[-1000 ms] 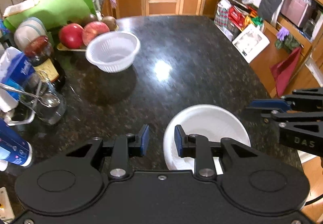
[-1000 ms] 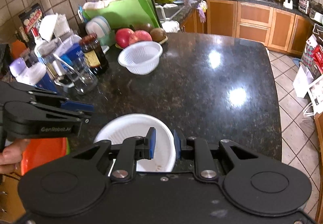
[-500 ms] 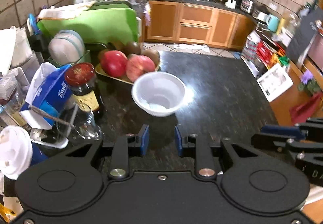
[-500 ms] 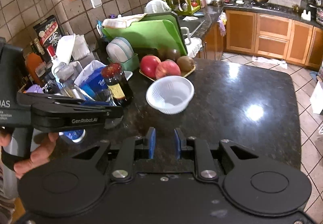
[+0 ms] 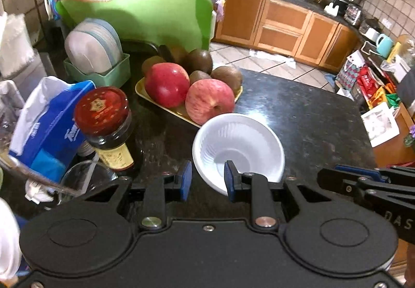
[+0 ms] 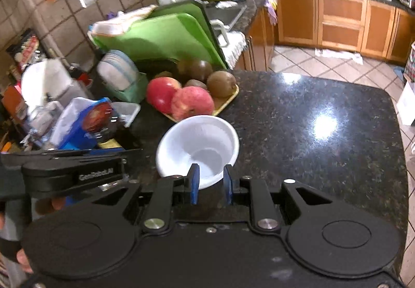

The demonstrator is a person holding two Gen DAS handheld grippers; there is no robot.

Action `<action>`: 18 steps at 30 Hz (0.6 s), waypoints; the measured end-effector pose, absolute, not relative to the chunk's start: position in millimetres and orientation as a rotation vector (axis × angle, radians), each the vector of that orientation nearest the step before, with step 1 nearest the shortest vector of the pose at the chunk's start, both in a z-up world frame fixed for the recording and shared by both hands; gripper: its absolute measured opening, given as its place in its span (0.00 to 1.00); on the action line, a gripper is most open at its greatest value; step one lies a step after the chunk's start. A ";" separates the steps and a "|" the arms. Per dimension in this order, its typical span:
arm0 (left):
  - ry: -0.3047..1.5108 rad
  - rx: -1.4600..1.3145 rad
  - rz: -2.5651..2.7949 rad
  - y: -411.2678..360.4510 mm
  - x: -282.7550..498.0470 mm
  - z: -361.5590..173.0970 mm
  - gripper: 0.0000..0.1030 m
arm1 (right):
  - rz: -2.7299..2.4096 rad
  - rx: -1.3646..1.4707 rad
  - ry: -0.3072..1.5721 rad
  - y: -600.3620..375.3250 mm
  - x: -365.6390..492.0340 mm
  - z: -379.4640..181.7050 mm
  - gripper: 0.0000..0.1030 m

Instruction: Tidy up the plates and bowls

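Setting: a dark speckled stone counter (image 6: 311,106) in a kitchen, crowded along its left edge and bare on its right.

Bowl: a white ribbed plastic bowl (image 5: 238,142) sits upright on the counter, just near of a yellow fruit tray (image 5: 166,106). Its far rim is touching or almost touching a red apple (image 5: 210,101) on that tray.

Left tongs: the left gripper (image 5: 207,179) points down at the counter with its blue-padded jaws part open. The bowl's near-left rim lies between the two pads. The right pad sits over the inside of the bowl, the left pad outside it; whether either pad touches the rim cannot be told.

Right tongs: the right gripper (image 6: 209,185) has its jaws set narrow, with a gap between the pads. The bowl's near rim sits in front of that gap, low between the pad tips. No pressing on the rim shows.

Tongs to each other: the right tool lies to the right of the left one, both near of the bowl.

Left of the bowl: a dark sauce jar (image 5: 109,127) with a red lid, and a blue tissue pack (image 5: 49,127).

Far left: plates (image 5: 93,49) stand on edge in a pale green rack (image 5: 114,75), in front of a green cutting board (image 5: 155,13).
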State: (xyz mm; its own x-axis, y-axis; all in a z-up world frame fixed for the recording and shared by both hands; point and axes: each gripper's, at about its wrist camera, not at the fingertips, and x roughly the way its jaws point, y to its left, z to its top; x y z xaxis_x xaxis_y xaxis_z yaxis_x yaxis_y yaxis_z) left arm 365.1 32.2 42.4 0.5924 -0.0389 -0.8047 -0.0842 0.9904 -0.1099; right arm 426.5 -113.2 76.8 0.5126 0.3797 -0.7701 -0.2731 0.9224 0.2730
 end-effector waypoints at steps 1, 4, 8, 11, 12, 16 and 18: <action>0.946 -0.147 0.030 33.1 372.3 38.2 0.34 | 0.387 0.122 0.966 -112.5 434.5 70.6 0.21; 0.971 -0.151 0.039 34.9 389.6 26.1 0.35 | 0.369 0.114 0.995 -110.9 456.8 50.5 0.23; 1.005 -0.150 0.064 37.5 404.6 11.8 0.35 | 0.359 0.113 1.022 -110.7 473.8 29.7 0.24; 1.025 -0.149 0.073 39.9 410.2 4.7 0.35 | 0.361 0.119 1.037 -110.3 480.8 19.6 0.24; 1.028 -0.147 0.075 40.1 411.2 2.9 0.35 | 0.364 0.121 1.040 -110.2 482.2 17.2 0.24; 1.040 -0.145 0.074 39.3 417.8 -2.8 0.35 | 0.371 0.116 1.041 -107.6 486.5 9.7 0.24; 1.047 -0.142 0.070 37.2 420.9 -6.2 0.35 | 0.377 0.115 1.046 -105.5 490.5 5.2 0.24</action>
